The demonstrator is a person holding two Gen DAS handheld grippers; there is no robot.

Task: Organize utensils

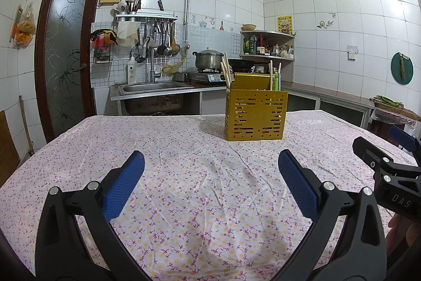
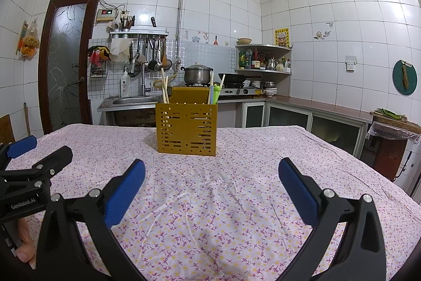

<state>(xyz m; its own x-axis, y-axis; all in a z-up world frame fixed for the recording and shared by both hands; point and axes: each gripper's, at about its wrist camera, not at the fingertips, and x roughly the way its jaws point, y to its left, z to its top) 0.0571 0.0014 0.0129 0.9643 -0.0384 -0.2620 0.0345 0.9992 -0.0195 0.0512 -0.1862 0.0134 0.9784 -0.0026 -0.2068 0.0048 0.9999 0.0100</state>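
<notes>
A yellow slotted utensil holder stands upright on the floral tablecloth, toward the far side of the table. It holds wooden chopsticks on its left and pale green and blue utensils on its right. It also shows in the right wrist view, with chopsticks and green utensils. My left gripper is open and empty, low over the cloth in front of the holder. My right gripper is open and empty, beside the left one.
The right gripper's body shows at the right edge of the left view, the left gripper's body at the left edge of the right view. Behind the table are a sink, a stove with a pot and counters.
</notes>
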